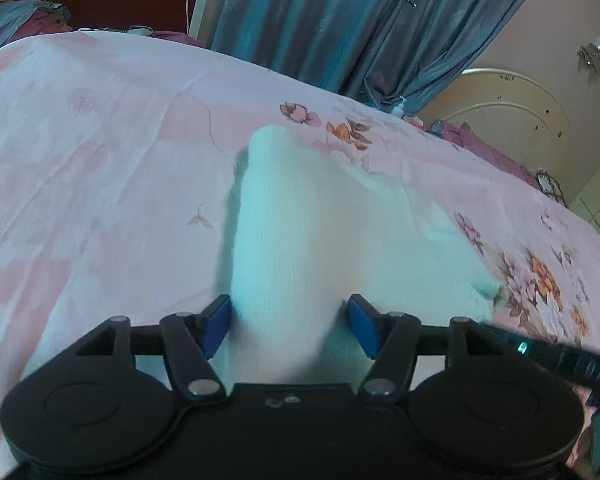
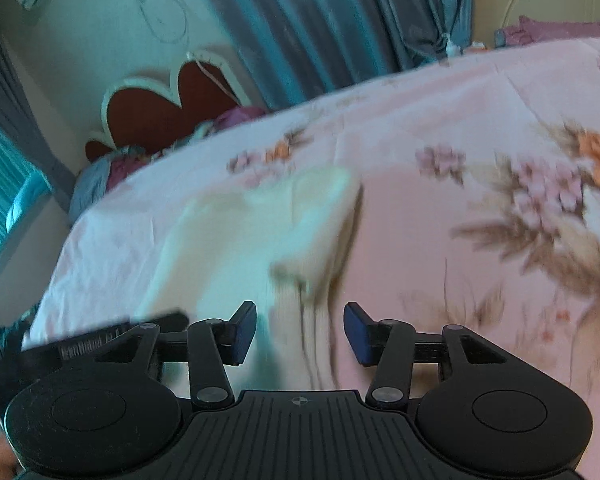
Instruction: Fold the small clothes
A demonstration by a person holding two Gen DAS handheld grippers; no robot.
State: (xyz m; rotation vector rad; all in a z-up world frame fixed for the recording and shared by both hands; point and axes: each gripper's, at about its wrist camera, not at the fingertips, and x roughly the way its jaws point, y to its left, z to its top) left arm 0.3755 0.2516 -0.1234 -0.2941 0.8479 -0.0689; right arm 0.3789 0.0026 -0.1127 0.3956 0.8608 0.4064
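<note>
Left wrist view: your left tongs pointed down over the bed, which carried a pink flowered sheet.
Left tongs' state: the jaws stood spread; the blue pads flanked the near end of the white knit garment without clearly pressing on it.
Garment's place: it lay on the sheet, running from between the pads away toward the middle of the bed, with a fold spreading to the right.
Right wrist view: your right tongs were blurred by motion, as was the sheet.
Right tongs' state: the jaws stood apart, pinching nothing.
Garment there: it lay to the left, its right edge reaching down between the pads.
Background: blue curtains hung behind the bed.
</note>
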